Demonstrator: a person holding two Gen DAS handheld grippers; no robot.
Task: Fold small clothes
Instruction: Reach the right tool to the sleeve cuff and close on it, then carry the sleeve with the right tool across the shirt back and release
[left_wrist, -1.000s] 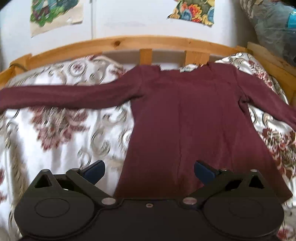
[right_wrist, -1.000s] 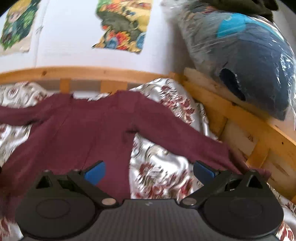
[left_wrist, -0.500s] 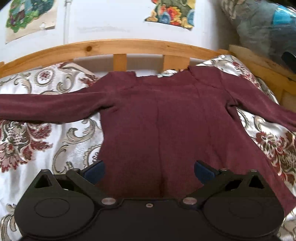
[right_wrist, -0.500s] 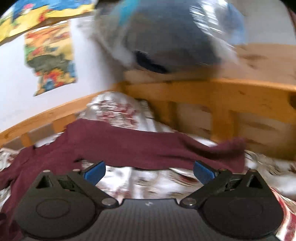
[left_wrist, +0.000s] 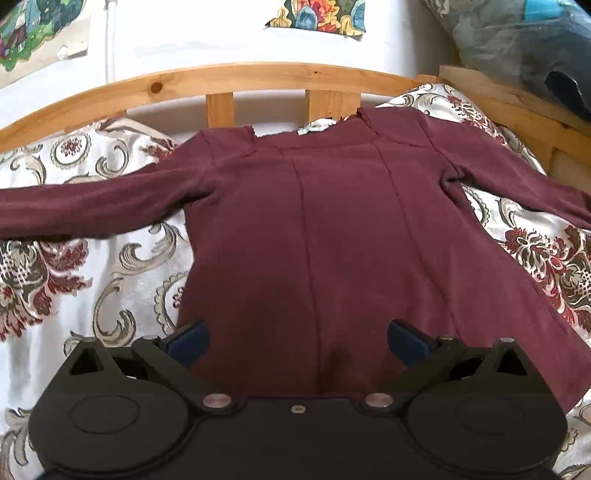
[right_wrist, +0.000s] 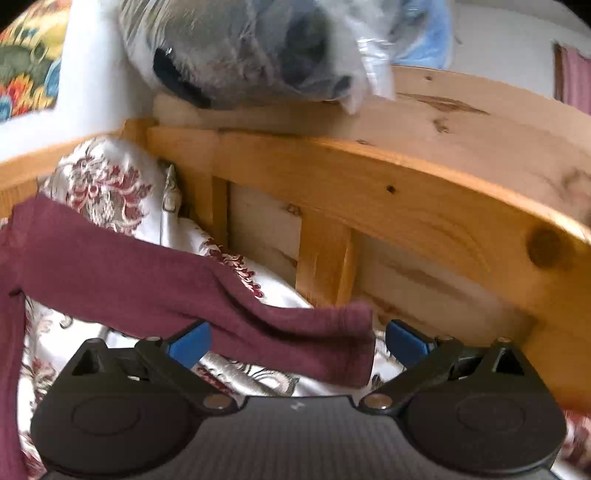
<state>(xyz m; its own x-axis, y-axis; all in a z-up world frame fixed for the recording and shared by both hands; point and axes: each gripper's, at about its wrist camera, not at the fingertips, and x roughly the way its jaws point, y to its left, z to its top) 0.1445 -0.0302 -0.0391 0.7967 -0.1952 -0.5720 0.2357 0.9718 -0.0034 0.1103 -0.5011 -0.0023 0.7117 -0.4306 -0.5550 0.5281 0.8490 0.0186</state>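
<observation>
A maroon long-sleeved top (left_wrist: 332, 236) lies flat on the patterned bedspread (left_wrist: 110, 266), neck toward the headboard, both sleeves spread out sideways. My left gripper (left_wrist: 297, 341) is open and empty, low over the hem at the middle of the top. In the right wrist view the top's right sleeve (right_wrist: 155, 280) runs from the left to its cuff (right_wrist: 347, 332), which lies between the blue fingertips (right_wrist: 188, 343) of my open right gripper (right_wrist: 295, 341). The jaws stand wide apart and do not grip the cloth.
A wooden headboard rail (left_wrist: 258, 79) runs along the far side. A wooden side frame (right_wrist: 388, 192) stands close behind the cuff. A plastic-wrapped bundle (right_wrist: 258, 51) rests on top of it. Colourful pictures (left_wrist: 317, 16) hang on the white wall.
My right gripper has swung right and come down along the sleeve to its cuff. My left gripper has shifted right and now centres on the hem. Both stay open.
</observation>
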